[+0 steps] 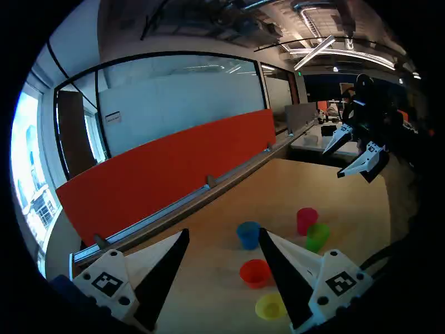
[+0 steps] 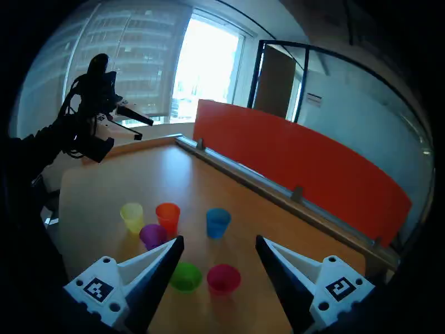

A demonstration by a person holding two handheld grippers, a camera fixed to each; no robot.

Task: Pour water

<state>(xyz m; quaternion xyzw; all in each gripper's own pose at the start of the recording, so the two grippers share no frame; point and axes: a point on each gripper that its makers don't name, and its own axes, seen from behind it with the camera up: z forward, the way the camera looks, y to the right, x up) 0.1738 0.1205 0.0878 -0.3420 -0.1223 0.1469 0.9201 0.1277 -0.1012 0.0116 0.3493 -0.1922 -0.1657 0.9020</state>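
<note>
Several coloured plastic cups stand upright on a wooden table (image 1: 311,183): blue (image 1: 248,234), red-orange (image 1: 255,273), yellow (image 1: 271,306), magenta (image 1: 306,220) and green (image 1: 317,236). My left gripper (image 1: 222,234) hangs open above them, holding nothing. In the right gripper view the blue cup (image 2: 217,222), orange cup (image 2: 168,217), yellow cup (image 2: 132,216), purple cup (image 2: 152,235), green cup (image 2: 185,276) and magenta cup (image 2: 223,278) sit below my open right gripper (image 2: 219,239). Each gripper appears across the table from the other, raised and open: the right (image 1: 331,165), the left (image 2: 147,131).
An orange partition (image 1: 167,167) with a metal rail (image 1: 189,203) runs along one table edge (image 2: 300,161). Behind it are glass walls and a bright window (image 2: 206,67). A dark sleeve (image 2: 39,145) holds the left gripper. More desks (image 1: 328,133) stand beyond the table.
</note>
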